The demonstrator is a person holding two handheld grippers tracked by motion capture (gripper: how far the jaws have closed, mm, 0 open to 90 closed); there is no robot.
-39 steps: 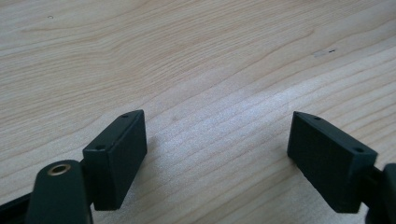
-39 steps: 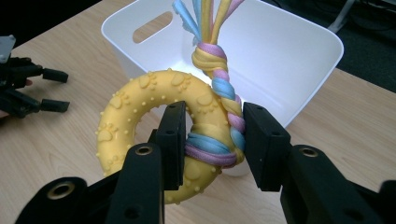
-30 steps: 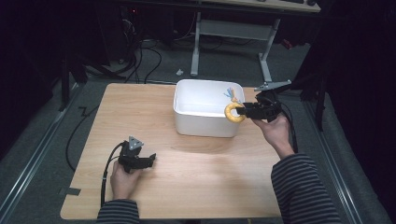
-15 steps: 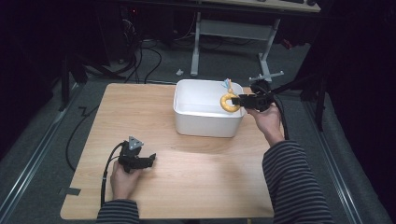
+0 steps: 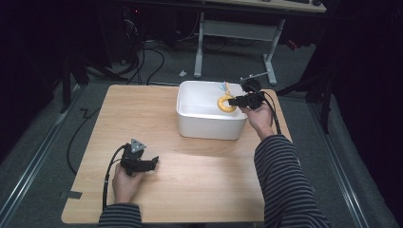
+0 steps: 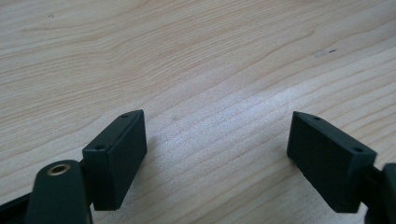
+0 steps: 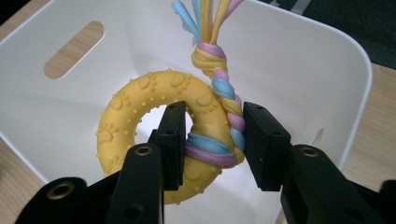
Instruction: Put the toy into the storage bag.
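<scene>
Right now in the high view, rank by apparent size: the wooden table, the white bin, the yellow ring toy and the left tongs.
1. wooden table, by far the largest.
2. white bin.
3. left tongs, though nearer the camera.
4. yellow ring toy, held in the right tongs over the bin.

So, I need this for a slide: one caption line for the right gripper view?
Right gripper shut on a yellow rubber ring toy with braided pastel rope, held over the white plastic bin.
</scene>
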